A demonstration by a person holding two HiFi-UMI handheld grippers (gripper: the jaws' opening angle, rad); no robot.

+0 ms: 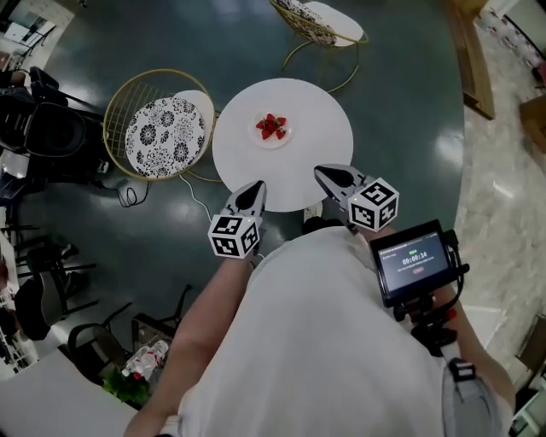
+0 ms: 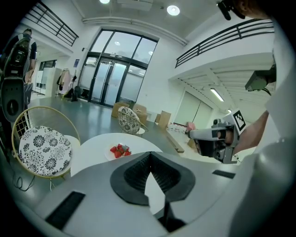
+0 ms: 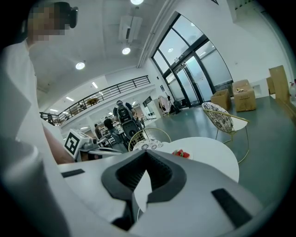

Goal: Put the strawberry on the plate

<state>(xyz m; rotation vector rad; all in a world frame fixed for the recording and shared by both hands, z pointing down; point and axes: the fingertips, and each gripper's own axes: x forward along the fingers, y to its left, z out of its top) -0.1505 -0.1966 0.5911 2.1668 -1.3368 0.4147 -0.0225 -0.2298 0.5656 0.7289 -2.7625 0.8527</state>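
Two chairs (image 1: 162,128), one table (image 1: 320,166), one plate (image 1: 288,137) holding several strawberries (image 1: 271,126).

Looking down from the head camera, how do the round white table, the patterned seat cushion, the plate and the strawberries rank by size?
Largest to smallest:
1. round white table
2. patterned seat cushion
3. plate
4. strawberries, piled on the plate

The cushion sits lower than the tabletop, so it may look slightly smaller than it is.

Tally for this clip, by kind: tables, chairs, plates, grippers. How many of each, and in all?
table: 1
chairs: 2
plate: 1, holding strawberries too bunched to count
grippers: 2, the left gripper and the right gripper
Total: 6
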